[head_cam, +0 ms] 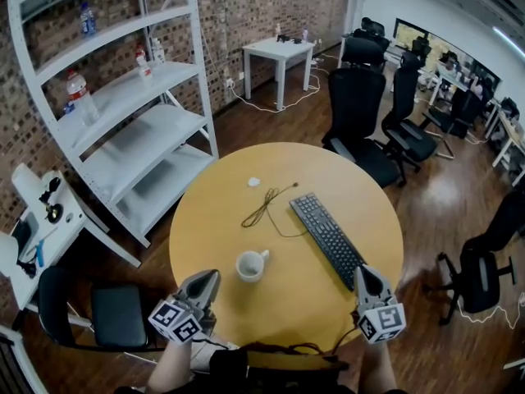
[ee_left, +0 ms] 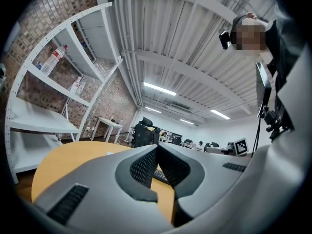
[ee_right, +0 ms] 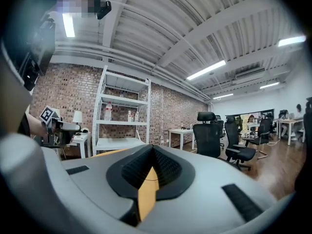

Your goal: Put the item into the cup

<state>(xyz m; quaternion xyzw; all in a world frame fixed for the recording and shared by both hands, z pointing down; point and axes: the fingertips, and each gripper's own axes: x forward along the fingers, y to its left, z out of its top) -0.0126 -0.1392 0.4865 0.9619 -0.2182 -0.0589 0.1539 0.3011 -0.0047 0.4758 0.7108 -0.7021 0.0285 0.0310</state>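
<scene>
A white cup (head_cam: 252,265) with its handle to the right stands on the round yellow table (head_cam: 213,220), near the front. A small white item (head_cam: 253,182) lies further back on the table, beyond a loose black cable (head_cam: 267,208). My left gripper (head_cam: 209,277) hovers at the front left edge, just left of the cup, its jaws shut with nothing in them (ee_left: 157,147). My right gripper (head_cam: 363,271) is held at the front right edge, beside the near end of the keyboard, also shut and empty (ee_right: 152,147).
A black keyboard (head_cam: 328,238) lies diagonally on the table's right half. A white shelf unit (head_cam: 123,113) with bottles stands to the left. Black office chairs (head_cam: 361,113) are behind the table, another chair (head_cam: 115,314) at the front left, and a small white table (head_cam: 277,52) at the back.
</scene>
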